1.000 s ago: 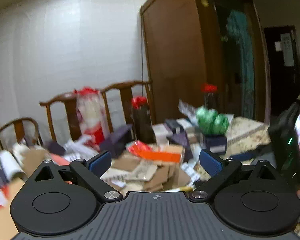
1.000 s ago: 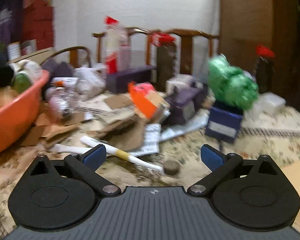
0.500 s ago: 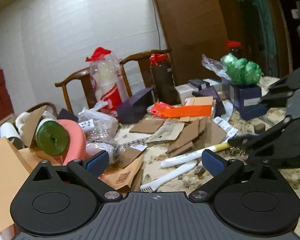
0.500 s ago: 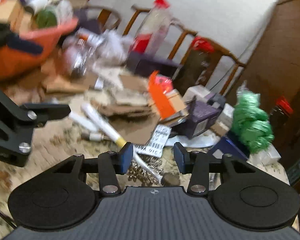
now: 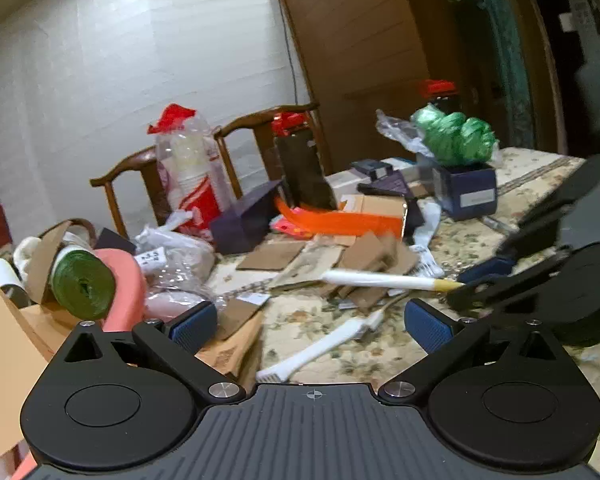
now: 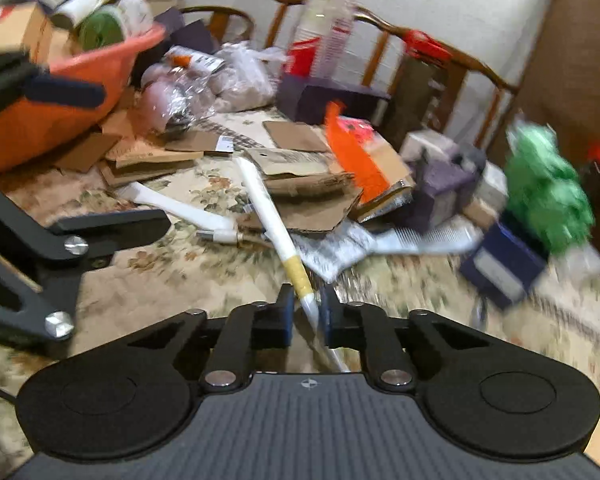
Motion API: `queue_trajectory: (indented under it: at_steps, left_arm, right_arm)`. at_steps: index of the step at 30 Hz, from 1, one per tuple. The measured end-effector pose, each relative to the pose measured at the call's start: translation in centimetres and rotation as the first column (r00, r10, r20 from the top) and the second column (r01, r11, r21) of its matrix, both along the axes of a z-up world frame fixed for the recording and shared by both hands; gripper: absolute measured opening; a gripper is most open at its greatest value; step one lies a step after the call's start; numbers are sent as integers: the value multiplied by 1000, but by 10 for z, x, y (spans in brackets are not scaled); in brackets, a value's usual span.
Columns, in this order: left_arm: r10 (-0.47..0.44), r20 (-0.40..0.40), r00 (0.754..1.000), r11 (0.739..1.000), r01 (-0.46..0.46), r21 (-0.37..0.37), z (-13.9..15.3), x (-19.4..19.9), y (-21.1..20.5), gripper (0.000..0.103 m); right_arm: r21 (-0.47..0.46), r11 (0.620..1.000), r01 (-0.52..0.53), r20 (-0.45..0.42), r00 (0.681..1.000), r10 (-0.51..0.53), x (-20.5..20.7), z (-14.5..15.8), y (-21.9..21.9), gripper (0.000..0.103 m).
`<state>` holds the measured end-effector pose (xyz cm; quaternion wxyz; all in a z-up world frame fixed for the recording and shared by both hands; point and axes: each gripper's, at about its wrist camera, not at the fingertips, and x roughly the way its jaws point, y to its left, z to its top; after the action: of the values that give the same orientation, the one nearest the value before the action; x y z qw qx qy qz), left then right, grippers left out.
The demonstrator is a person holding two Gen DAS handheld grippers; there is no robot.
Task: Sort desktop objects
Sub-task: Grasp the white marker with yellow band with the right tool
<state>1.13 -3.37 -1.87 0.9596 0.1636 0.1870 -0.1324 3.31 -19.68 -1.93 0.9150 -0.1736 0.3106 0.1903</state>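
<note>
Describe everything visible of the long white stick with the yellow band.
The long white stick with the yellow band is slim, smooth and plastic-looking. It lies slanted across torn brown cardboard scraps on the floral tablecloth. The right gripper has just been closing, and its blue pads now pinch the stick below the band.

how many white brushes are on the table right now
2. One long white brush with a yellow band lies across the cardboard scraps, its near end between the right gripper. A shorter white brush lies on the floral cloth near the left gripper. Clutter may hide others.

text: none legible | white tag (image 5: 152, 257) on plastic bag (image 5: 180, 254): digits too blurred
</note>
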Motion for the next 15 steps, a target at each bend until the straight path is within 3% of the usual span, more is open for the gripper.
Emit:
queue_trajectory:
  at_steps: [4,8,10,12,14,15]
  left_arm:
    - [-15,-20,1000,1000,15,-16,-2,-1,-3,103]
    - [-13,-50,999,1000,12,-18,-7,2,-4,103]
    - [-10,-53,999,1000,9,-15,-8,4,-4,103]
    - [-8,-52,999,1000,7,-12,-9,4,-4,103]
    - [-8,-51,999,1000,7,-10,-9,4,-4,103]
    - [-6,-51,999,1000,6,-9,-9,4,-4,103]
  right_arm:
    - [173,982,70,-97,994,-54,-16,5,-31,8]
    - [381,905,191,-227,968,-108,-12,3,-59,10]
    - [366,918,151,-204,976,-79,-12,1,-55,11]
    - [285,951,121,-127,988,-88,-16,-3,-40,10]
    - [192,976,102,-54,994,-93,-22,-5,-22,14]
    - [149,983,106,-9,994,-106,-25,-8,-14,22]
